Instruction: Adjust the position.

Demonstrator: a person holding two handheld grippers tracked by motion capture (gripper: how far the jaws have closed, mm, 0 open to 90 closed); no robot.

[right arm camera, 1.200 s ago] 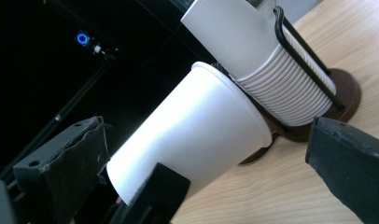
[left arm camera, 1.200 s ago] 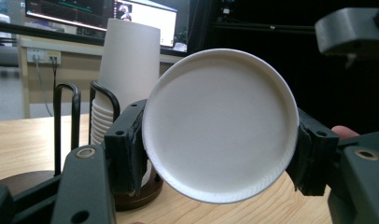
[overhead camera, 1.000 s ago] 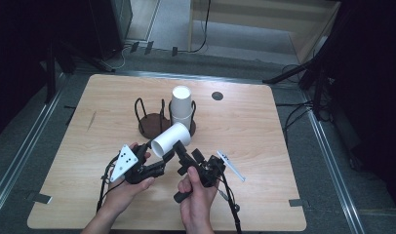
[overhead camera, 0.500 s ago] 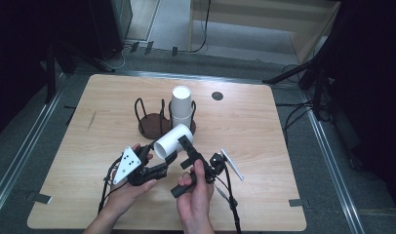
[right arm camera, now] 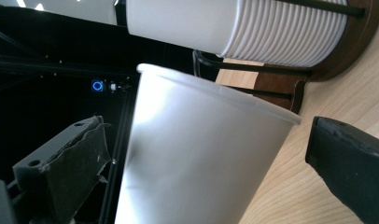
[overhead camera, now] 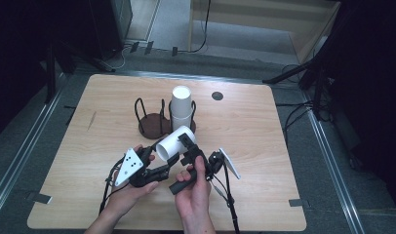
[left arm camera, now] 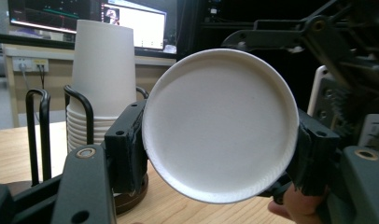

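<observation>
While the high view sets both hands low over the near middle of the desk, the white paper cup lies on its side between them, held just off the wood, near the two dark wire racks. Left gripper has it: in the left gripper view the cup's round base faces the lens, and the two black jaws press on its opposite sides, closed as far as the cup lets them. That same view shows the stack of cups standing upright in its rack behind, on the left.

Right gripper comes in from the near right. Its own view shows what the high one can't: the cup's side wall and rolled rim sit between its jaws, with clear gaps on both sides, so those jaws stand wide and touch nothing. The stack runs sideways across the top there, with the dark round base of the rack at its right end.

Against a second ago, the cup is a shade nearer the person, and the right gripper has swung from alongside the cup to its mouth end. The left hand has barely shifted.
</observation>
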